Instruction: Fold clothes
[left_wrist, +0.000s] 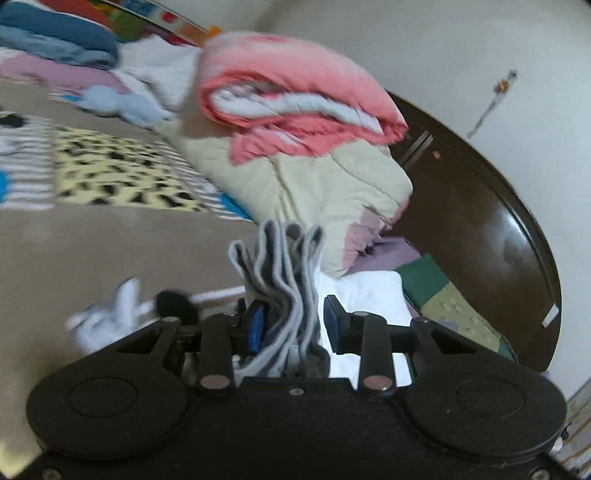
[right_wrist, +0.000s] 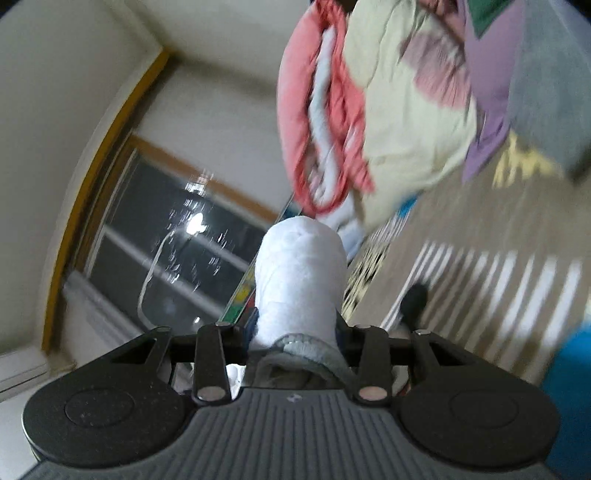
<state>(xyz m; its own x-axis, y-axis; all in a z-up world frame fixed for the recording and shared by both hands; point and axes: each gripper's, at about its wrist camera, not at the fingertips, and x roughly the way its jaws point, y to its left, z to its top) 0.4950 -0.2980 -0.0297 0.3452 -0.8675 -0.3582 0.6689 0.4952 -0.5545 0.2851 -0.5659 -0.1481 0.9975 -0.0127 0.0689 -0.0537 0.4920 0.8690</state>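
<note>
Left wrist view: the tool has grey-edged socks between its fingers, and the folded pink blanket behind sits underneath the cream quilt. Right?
Not quite. In the left wrist view the left tool does have the grey-edged socks between its fingers, but the folded pink blanket lies on top of the cream quilt, not underneath it.

Dim indoor light, heavy motion blur, fisheye-bent edges, glare on window (right_wrist: 177, 251).

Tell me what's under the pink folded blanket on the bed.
The pink blanket rests on a cream quilt. Purple fabric shows at the quilt's lower edge; anything deeper is covered.
</note>
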